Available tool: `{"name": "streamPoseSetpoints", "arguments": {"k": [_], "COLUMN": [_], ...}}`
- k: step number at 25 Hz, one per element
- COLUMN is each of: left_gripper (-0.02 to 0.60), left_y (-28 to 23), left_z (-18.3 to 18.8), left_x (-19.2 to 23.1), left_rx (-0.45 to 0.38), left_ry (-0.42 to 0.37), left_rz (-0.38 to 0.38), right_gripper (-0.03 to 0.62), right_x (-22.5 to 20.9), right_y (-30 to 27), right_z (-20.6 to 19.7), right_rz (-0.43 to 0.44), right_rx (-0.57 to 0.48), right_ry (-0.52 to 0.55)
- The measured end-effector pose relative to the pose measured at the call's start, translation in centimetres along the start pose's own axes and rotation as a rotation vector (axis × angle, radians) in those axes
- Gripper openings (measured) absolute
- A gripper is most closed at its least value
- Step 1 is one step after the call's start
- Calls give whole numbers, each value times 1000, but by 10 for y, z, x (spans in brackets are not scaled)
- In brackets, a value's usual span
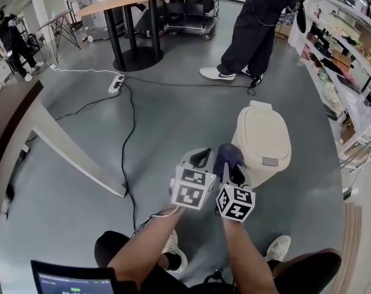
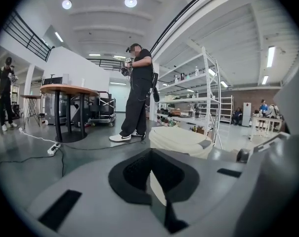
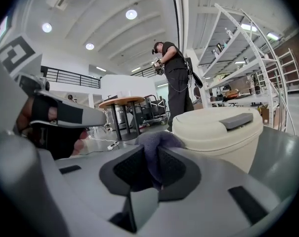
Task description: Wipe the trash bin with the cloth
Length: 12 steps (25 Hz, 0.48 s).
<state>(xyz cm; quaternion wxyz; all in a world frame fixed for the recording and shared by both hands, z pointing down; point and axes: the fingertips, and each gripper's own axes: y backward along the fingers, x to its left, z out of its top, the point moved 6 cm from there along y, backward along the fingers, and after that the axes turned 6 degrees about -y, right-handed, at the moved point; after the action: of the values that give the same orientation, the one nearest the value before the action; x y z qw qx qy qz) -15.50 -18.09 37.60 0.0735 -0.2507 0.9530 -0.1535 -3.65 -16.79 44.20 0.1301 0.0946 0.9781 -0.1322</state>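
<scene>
A cream trash bin [image 1: 263,141] with a closed lid stands on the grey floor just ahead of me, right of centre. My right gripper [image 1: 233,169] is shut on a purple cloth [image 1: 227,154], held close to the bin's left side. In the right gripper view the cloth [image 3: 157,141] bunches up between the jaws of the right gripper [image 3: 151,169], with the bin [image 3: 219,132] close behind on the right. My left gripper [image 1: 200,158] sits beside the right one, shut and empty. The left gripper view shows the left gripper [image 2: 151,177] with the bin's lid [image 2: 181,138] beyond it.
A person [image 1: 254,26] stands on the floor behind the bin. A power strip [image 1: 116,83] and cables trail across the floor at left. A round table [image 1: 127,5] and a cart [image 1: 191,8] stand at the back. Shelving [image 1: 344,66] lines the right side; a slanted white beam [image 1: 75,155] runs at left.
</scene>
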Motion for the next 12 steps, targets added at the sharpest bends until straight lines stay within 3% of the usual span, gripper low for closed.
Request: {"name": "streamPoseSetpoints", "arguments": {"k": [12], "left_gripper": [-3], "left_y": [-17], "left_z": [-21], "left_x": [15], "left_rx": [62], "left_ry": [39], "left_rz": [16], "right_gripper": [74], "right_x": [-20], "right_y": [-54], "right_z": [-25], "right_rz": [-107], "right_rx": [24], "right_ry": [-48]}}
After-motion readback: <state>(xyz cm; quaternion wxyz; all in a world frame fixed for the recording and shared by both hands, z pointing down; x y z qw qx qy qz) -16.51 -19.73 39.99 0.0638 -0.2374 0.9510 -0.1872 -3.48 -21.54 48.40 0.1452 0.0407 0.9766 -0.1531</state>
